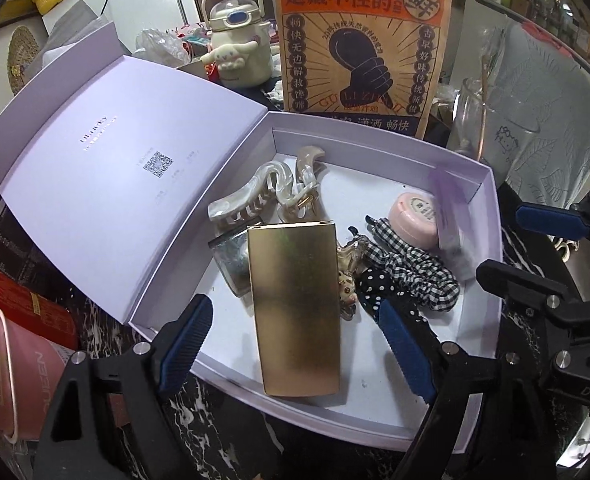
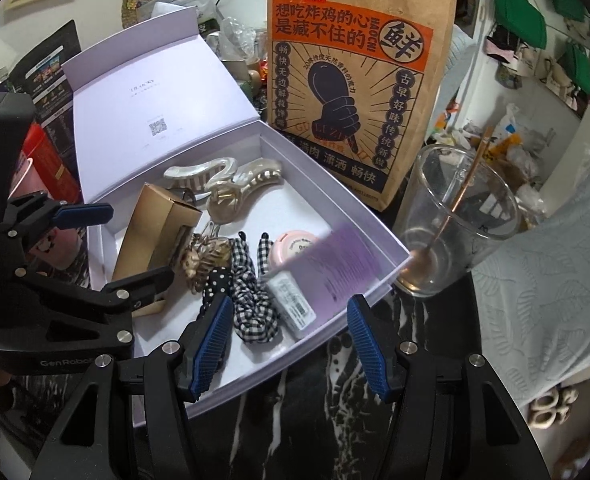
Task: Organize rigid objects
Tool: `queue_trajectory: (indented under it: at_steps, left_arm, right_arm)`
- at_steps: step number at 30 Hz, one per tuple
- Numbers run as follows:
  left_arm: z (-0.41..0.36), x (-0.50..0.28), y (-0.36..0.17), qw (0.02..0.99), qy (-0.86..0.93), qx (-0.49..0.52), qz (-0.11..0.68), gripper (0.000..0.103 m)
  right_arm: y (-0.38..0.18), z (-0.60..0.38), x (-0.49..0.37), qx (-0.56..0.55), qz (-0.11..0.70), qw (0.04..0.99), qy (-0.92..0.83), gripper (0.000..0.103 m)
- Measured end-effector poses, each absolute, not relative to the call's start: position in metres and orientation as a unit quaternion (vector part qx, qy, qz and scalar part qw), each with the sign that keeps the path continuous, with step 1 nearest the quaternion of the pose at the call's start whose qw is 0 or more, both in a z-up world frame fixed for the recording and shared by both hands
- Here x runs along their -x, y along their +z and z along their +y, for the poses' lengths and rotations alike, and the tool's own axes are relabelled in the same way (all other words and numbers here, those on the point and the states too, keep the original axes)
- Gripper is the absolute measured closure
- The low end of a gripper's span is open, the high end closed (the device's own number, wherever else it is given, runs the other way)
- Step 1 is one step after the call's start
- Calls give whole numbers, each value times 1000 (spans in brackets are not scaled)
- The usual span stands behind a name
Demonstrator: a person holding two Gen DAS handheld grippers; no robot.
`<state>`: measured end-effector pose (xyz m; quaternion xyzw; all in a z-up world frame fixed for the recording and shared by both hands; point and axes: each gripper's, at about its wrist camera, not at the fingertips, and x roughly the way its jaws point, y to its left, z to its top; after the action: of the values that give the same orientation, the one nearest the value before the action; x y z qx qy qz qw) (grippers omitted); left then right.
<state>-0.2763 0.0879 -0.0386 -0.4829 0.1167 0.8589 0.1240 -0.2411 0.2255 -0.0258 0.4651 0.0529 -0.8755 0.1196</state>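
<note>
Left wrist view: left gripper spread wide, empty, straddling gold box in lavender box | right gripper agape, empty | blurred purple item apparently dropping in for storage.

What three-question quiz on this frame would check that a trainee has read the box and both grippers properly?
1. True or false: the gold carton lies between the open jaws of the left gripper.
2. The blurred purple carton is: A) flat on the dark table, B) over the right wall of the lavender box, C) inside the glass cup.
3. Fill in: the pink round tin sits beside the ____ scrunchie.

Key: 1 true. 2 B; it sits just ahead of the open right gripper, whose jaws do not touch it. 3 gingham (black-and-white check).
</note>
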Motion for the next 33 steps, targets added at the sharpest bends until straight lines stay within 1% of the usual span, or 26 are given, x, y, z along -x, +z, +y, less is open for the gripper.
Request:
queue_trajectory:
  at_steps: [13,15,16,21,23,33]
  left_arm:
    - [76,245,3,118,885,440,98,17]
    - [75,241,11,117,889,432,98,17]
    - [75,240,13,116,891,428,98,17]
    - [73,230,32,115,902,406,95,17]
    - [72,225,40,115,905,399,93,17]
    - [62,195,70,114,920,366,79,15]
  right_arm:
    - [6,224,217,-427,56,123,-894,43]
    - [12,223,213,-419,57,123,-898,41]
    - [16,223,210,-412,59,124,-901,38]
    - [39,220,194,-377,76,117,-916,37]
    - [48,220,188,-367,76,116,-920,36]
    - [77,226,156,-326,50,123,-936,25]
